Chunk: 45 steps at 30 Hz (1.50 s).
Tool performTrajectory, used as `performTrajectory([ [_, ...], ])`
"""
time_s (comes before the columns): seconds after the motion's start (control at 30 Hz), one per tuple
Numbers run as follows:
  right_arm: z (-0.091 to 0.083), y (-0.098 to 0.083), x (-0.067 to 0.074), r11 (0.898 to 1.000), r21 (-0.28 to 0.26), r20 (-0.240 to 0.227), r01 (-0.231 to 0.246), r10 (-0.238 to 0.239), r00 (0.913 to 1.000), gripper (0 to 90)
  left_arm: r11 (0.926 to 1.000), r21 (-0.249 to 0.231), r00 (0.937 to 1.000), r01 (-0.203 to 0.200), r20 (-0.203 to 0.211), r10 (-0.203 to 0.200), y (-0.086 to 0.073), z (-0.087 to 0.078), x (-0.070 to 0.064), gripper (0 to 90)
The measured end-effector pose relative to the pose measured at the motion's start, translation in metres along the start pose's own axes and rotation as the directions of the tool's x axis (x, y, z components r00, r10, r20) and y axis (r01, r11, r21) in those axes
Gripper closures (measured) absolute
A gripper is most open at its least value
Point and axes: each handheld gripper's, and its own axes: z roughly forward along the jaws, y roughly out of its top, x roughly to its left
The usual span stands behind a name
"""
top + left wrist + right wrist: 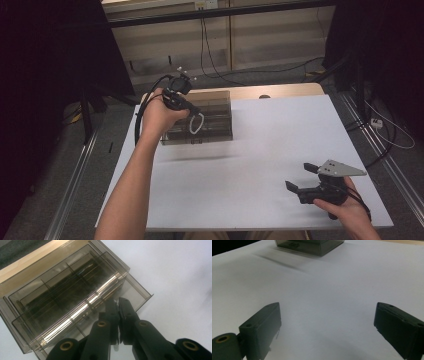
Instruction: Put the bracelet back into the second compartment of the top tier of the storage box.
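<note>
A smoky clear plastic box [215, 112] with divided compartments stands at the table's far left. The left gripper view looks down into this box [62, 297], where one tray sticks out at the front. My left gripper [196, 113] hovers over the box's front, jaws pointing down. Its jaws [116, 301] are shut together, with a sliver of something thin and white between them. A white loop [196, 124] hangs at their tips in front of the box. My right gripper [299, 176] rests low near the table's near right corner. It [328, 306] is open with nothing but bare tabletop between its fingers.
The white tabletop [260, 150] spreads between the box and the right gripper. A wooden strip [280, 91] runs along the table's back edge. Cables [210, 55] lie on the floor behind. Metal rails [75, 175] flank the table.
</note>
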Motion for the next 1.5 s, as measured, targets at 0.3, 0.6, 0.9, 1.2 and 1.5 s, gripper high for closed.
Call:
performTrajectory([
  [0.3, 0.0, 0.0, 0.0, 1.0, -0.001, -0.002, 0.0, 0.0, 1.0, 6.9, 1.0, -0.002, 1.0, 0.005, 0.001, -0.005, -0.005, 0.011, 0.002, 87.5],
  [0.6, 0.0, 0.0, 0.0, 1.0, 0.001, -0.002, 0.0, 0.0, 1.0, 6.9, 1.0, 0.0, 1.0, 0.001, -0.001, -0.001, -0.012, 0.02, 0.007, 87.5],
  [0.9, 0.001, 0.0, 0.0, 1.0, 0.0, -0.002, -0.001, 0.001, 1.0, 6.9, 0.9999, -0.011, 1.0, -0.002, 0.001, 0.002, -0.019, 0.029, 0.011, 87.4],
  [1.2, 0.001, -0.001, 0.0, 1.0, 0.003, -0.003, 0.0, 0.0, 1.0, 6.9, 0.9998, -0.021, 1.0, 0.0, -0.005, 0.0, -0.023, 0.035, 0.013, 87.3],
  [1.5, 0.001, -0.001, 0.0, 1.0, 0.003, -0.005, 0.0, 0.0, 1.0, 6.9, 0.9996, -0.027, 1.0, 0.008, 0.001, -0.008, -0.028, 0.042, 0.013, 87.3],
])
